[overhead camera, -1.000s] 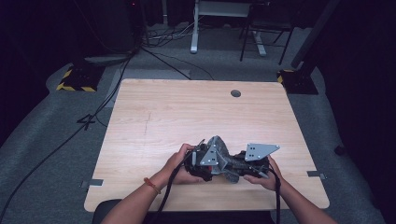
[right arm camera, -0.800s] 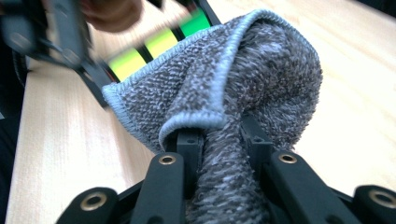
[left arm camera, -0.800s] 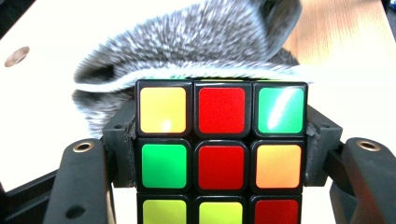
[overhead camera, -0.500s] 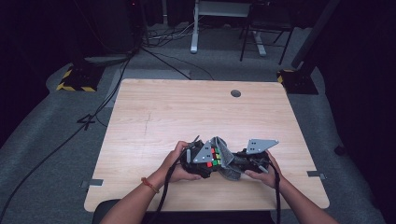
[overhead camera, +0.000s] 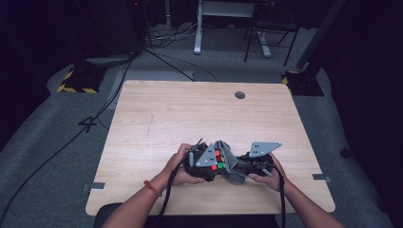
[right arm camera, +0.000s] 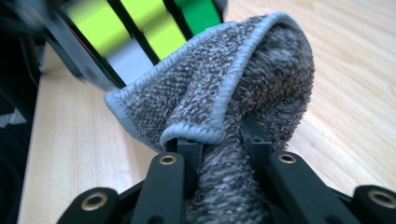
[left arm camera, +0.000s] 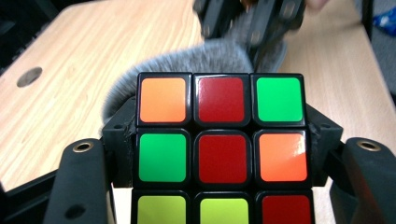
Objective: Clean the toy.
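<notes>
A colour-tiled puzzle cube (left arm camera: 222,144) sits clamped between the black jaws of my left gripper (overhead camera: 202,164), its face of red, orange, green and yellow tiles turned to the camera. In the high view the cube (overhead camera: 218,160) shows near the table's front middle. A grey terry cloth (right arm camera: 233,102) is pinched in my right gripper (right arm camera: 219,149), bunched and pressed against the cube's far side (right arm camera: 140,28). From above, the cloth (overhead camera: 230,164) lies between the two grippers, with my right gripper (overhead camera: 247,166) just right of it.
The light wooden table (overhead camera: 190,118) stretches away beyond the hands, with a round cable hole (overhead camera: 240,95) at its far side. Past the table, cables, a yellow-striped base (overhead camera: 76,80) and chair legs stand on the dark floor.
The cube's coloured face has turned up into the high view, and the cloth has come up against it. Both hands stay near the table's front middle.
</notes>
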